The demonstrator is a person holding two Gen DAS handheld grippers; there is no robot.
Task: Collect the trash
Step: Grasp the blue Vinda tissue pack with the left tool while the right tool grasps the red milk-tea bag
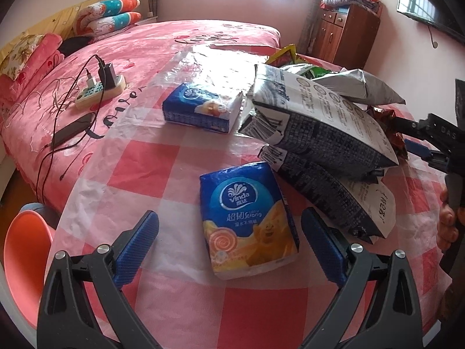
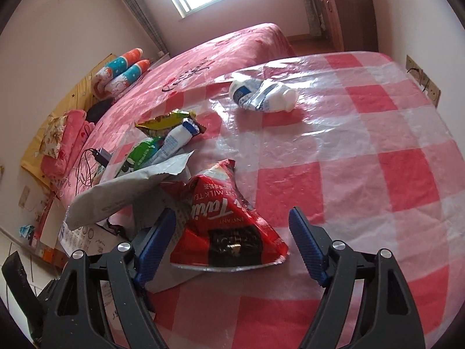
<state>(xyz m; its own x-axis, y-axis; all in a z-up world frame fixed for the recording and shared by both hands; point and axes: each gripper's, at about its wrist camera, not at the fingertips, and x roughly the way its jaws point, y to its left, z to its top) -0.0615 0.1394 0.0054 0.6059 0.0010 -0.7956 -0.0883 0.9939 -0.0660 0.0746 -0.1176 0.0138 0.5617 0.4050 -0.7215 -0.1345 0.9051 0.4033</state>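
Note:
My left gripper (image 1: 229,222) is open around a blue and orange Vinda tissue pack (image 1: 248,219) lying on the red-checked table; the fingers do not touch it. A pile of black-and-white bags (image 1: 325,128) lies to its right, with a second tissue pack (image 1: 202,106) behind. My right gripper (image 2: 232,218) is open around a red milk tea packet (image 2: 229,224) on the same table. A silver bag (image 2: 128,189), green and yellow wrappers (image 2: 148,148) and a crumpled white bottle (image 2: 261,94) lie beyond it. The right gripper also shows in the left wrist view (image 1: 427,142).
The table (image 2: 377,174) has a clear plastic cover. A pink bed (image 1: 145,46) with a power strip (image 1: 98,90) and cables lies beyond. An orange stool (image 1: 23,256) stands at the table's left edge. A wooden cabinet (image 1: 345,35) is at the back right.

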